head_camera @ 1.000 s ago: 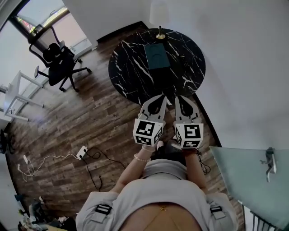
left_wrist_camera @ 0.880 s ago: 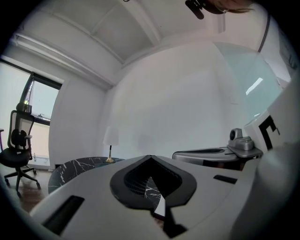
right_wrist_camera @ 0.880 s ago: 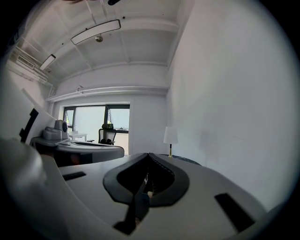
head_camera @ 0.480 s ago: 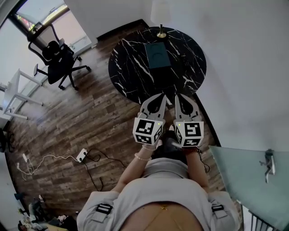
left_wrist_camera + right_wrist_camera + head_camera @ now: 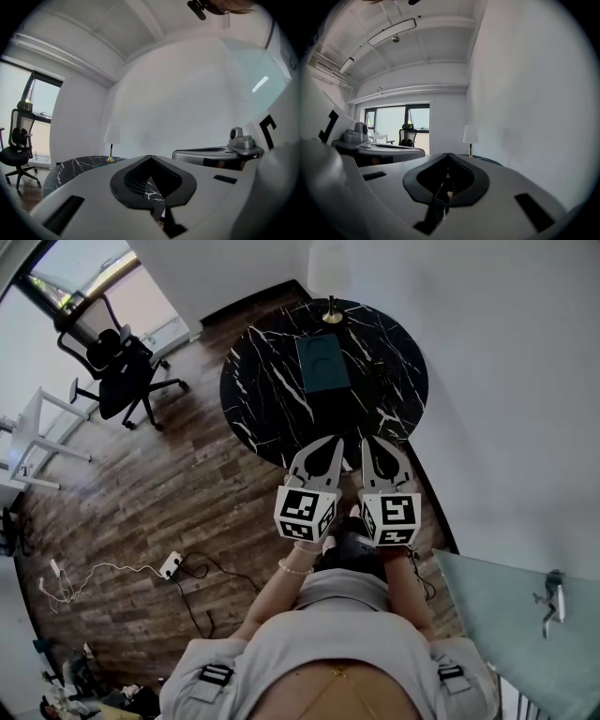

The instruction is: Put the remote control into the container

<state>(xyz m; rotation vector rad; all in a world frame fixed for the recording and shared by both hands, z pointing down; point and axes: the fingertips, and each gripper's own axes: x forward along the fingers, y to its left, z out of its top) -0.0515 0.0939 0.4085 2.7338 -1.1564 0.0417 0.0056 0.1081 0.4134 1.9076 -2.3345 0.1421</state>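
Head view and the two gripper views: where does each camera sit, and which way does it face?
Head view: on the person's head, facing steeply down at the marble table; shows torso, arms, left gripper, right gripper.
Left gripper view: on the left gripper, facing along its shut jaws toward a white wall; right gripper at right.
Right gripper view: on the right gripper, facing along its shut jaws; left gripper at left.
Shared: both gripper views show the lamp and office chair.
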